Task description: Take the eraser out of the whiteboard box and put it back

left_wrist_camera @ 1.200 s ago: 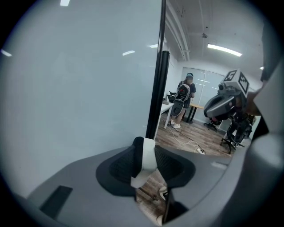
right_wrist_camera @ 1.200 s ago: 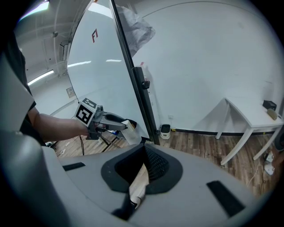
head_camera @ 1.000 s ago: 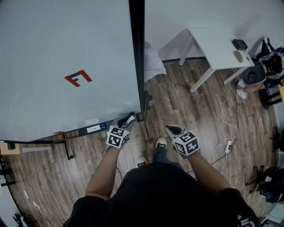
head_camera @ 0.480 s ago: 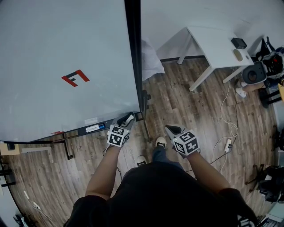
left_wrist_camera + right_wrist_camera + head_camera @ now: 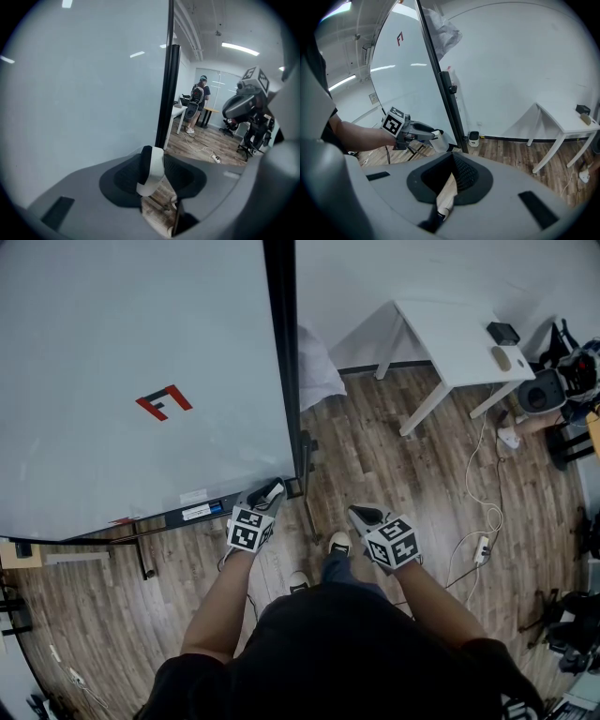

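Note:
The eraser (image 5: pixel 149 174), a black block with a white felt face, stands upright between the jaws of my left gripper (image 5: pixel 151 154), which is shut on it. In the head view the left gripper (image 5: pixel 269 491) hovers at the whiteboard's lower right corner, just right of the whiteboard box (image 5: pixel 202 512), a dark tray along the board's bottom edge. From the right gripper view the eraser (image 5: pixel 438 140) shows white at the left gripper's tips. My right gripper (image 5: pixel 362 515) hangs over the floor, apart from the board. Its jaws (image 5: pixel 452 161) meet at the tips with nothing in them.
The whiteboard (image 5: pixel 112 352) bears a red mark and has a black frame post (image 5: pixel 284 362). A white table (image 5: pixel 459 338) stands at the back right. Cables and a power strip (image 5: pixel 483 547) lie on the wooden floor at the right. A person (image 5: pixel 197 105) stands far off.

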Demonstrator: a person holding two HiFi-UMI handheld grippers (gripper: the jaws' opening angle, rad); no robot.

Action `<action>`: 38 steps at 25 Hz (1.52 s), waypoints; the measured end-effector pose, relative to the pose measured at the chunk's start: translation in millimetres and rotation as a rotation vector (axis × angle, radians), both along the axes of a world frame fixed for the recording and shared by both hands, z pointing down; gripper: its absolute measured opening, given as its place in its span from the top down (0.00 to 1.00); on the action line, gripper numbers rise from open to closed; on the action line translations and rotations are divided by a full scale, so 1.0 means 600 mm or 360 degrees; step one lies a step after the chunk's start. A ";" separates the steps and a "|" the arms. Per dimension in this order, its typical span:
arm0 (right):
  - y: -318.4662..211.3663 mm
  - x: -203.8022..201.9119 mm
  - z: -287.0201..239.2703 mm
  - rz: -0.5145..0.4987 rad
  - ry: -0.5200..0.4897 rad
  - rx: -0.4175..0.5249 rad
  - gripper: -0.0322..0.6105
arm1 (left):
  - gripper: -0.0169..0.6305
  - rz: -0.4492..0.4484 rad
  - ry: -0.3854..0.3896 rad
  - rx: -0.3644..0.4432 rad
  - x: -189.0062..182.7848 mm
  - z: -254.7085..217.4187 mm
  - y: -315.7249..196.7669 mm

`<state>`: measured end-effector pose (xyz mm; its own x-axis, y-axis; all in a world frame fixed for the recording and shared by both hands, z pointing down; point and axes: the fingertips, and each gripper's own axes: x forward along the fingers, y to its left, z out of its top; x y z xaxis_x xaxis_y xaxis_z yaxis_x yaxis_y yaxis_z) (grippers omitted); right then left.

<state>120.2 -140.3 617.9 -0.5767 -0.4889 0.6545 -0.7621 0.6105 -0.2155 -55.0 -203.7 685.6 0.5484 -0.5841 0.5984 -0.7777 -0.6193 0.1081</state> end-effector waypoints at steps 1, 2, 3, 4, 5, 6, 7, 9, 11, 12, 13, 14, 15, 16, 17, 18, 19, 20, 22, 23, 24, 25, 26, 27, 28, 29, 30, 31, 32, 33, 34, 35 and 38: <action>0.000 0.000 -0.002 -0.0001 -0.0001 0.0003 0.96 | 0.74 -0.0001 0.0000 0.0004 0.000 -0.002 0.001; 0.001 -0.001 -0.004 -0.0003 -0.0002 0.0007 0.96 | 0.74 -0.0001 0.0000 0.0008 -0.001 -0.005 0.002; 0.001 -0.001 -0.006 -0.0005 -0.0001 0.0010 0.96 | 0.74 -0.0003 0.0002 0.0014 -0.001 -0.008 0.003; 0.002 -0.002 -0.008 -0.0007 -0.0001 0.0013 0.96 | 0.74 -0.0006 0.0007 0.0020 -0.002 -0.011 0.005; 0.002 -0.003 -0.009 -0.0010 0.0000 0.0017 0.96 | 0.74 -0.0011 0.0017 0.0025 -0.004 -0.015 0.007; 0.003 -0.005 -0.011 -0.0013 0.0000 0.0020 0.96 | 0.74 -0.0020 0.0032 0.0028 -0.005 -0.019 0.009; 0.004 -0.006 -0.012 -0.0016 0.0000 0.0023 0.96 | 0.74 -0.0029 0.0049 0.0029 -0.008 -0.022 0.011; 0.005 -0.010 -0.016 -0.0021 -0.0001 0.0030 0.96 | 0.74 -0.0046 0.0071 0.0036 -0.012 -0.029 0.014; 0.007 -0.014 -0.019 -0.0029 -0.0004 0.0038 0.96 | 0.74 -0.0057 0.0081 0.0049 -0.018 -0.036 0.018; 0.007 -0.016 -0.021 -0.0035 -0.0006 0.0042 0.96 | 0.74 -0.0062 0.0085 0.0054 -0.022 -0.039 0.020; 0.008 -0.019 -0.023 -0.0040 -0.0008 0.0046 0.96 | 0.74 -0.0068 0.0086 0.0060 -0.025 -0.043 0.023; 0.009 -0.021 -0.025 -0.0045 -0.0009 0.0050 0.96 | 0.74 -0.0074 0.0087 0.0066 -0.029 -0.046 0.025; 0.009 -0.024 -0.027 -0.0050 -0.0011 0.0055 0.96 | 0.74 -0.0079 0.0088 0.0072 -0.032 -0.049 0.028; 0.010 -0.026 -0.029 -0.0056 -0.0011 0.0060 0.96 | 0.74 -0.0084 0.0090 0.0077 -0.035 -0.052 0.031; 0.011 -0.028 -0.031 -0.0062 -0.0012 0.0066 0.96 | 0.74 -0.0088 0.0093 0.0082 -0.038 -0.055 0.034; 0.012 -0.031 -0.033 -0.0069 -0.0012 0.0071 0.96 | 0.74 -0.0092 0.0094 0.0088 -0.040 -0.057 0.038; 0.013 -0.033 -0.034 -0.0075 -0.0012 0.0075 0.96 | 0.74 -0.0095 0.0095 0.0093 -0.043 -0.060 0.042; 0.014 -0.036 -0.035 -0.0081 -0.0013 0.0077 0.96 | 0.74 -0.0099 0.0096 0.0099 -0.047 -0.062 0.046; 0.017 -0.041 -0.036 -0.0092 -0.0015 0.0079 0.96 | 0.74 -0.0112 0.0099 0.0103 -0.054 -0.064 0.053; 0.018 -0.044 -0.037 -0.0097 -0.0016 0.0080 0.96 | 0.74 -0.0118 0.0106 0.0103 -0.057 -0.065 0.057; 0.020 -0.047 -0.038 -0.0102 -0.0016 0.0082 0.96 | 0.74 -0.0125 0.0118 0.0101 -0.060 -0.066 0.061; 0.022 -0.049 -0.038 -0.0107 -0.0015 0.0083 0.96 | 0.74 -0.0130 0.0133 0.0100 -0.063 -0.067 0.066; 0.024 -0.052 -0.038 -0.0111 -0.0014 0.0084 0.96 | 0.74 -0.0135 0.0146 0.0099 -0.066 -0.069 0.070; 0.026 -0.055 -0.038 -0.0116 -0.0013 0.0085 0.96 | 0.74 -0.0141 0.0156 0.0098 -0.069 -0.070 0.074; 0.028 -0.058 -0.038 -0.0121 -0.0013 0.0087 0.96 | 0.74 -0.0146 0.0161 0.0099 -0.073 -0.071 0.079; 0.030 -0.061 -0.038 -0.0125 -0.0013 0.0088 0.96 | 0.74 -0.0151 0.0162 0.0101 -0.077 -0.072 0.084; 0.032 -0.063 -0.039 -0.0129 -0.0012 0.0090 0.96 | 0.74 -0.0155 0.0161 0.0101 -0.081 -0.072 0.088; 0.033 -0.066 -0.040 -0.0133 -0.0012 0.0092 0.96 | 0.74 -0.0157 0.0159 0.0101 -0.084 -0.071 0.092; 0.034 -0.069 -0.041 -0.0137 -0.0012 0.0095 0.96 | 0.74 -0.0159 0.0157 0.0103 -0.088 -0.071 0.096; 0.035 -0.073 -0.042 -0.0142 -0.0013 0.0098 0.96 | 0.74 -0.0161 0.0157 0.0110 -0.091 -0.072 0.100; 0.037 -0.077 -0.043 -0.0147 -0.0014 0.0101 0.96 | 0.74 -0.0163 0.0158 0.0125 -0.095 -0.076 0.103; 0.039 -0.080 -0.044 -0.0152 -0.0014 0.0103 0.96 | 0.74 -0.0163 0.0161 0.0151 -0.098 -0.082 0.107; 0.044 -0.089 -0.046 -0.0161 -0.0014 0.0107 0.96 | 0.77 -0.0157 0.0186 0.0250 -0.105 -0.107 0.116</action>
<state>66.7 -114.1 590.5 -0.6309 -0.4706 0.6168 -0.6942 0.6974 -0.1779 -117.9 -134.1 621.5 0.5443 -0.7193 0.4316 -0.8232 -0.5571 0.1096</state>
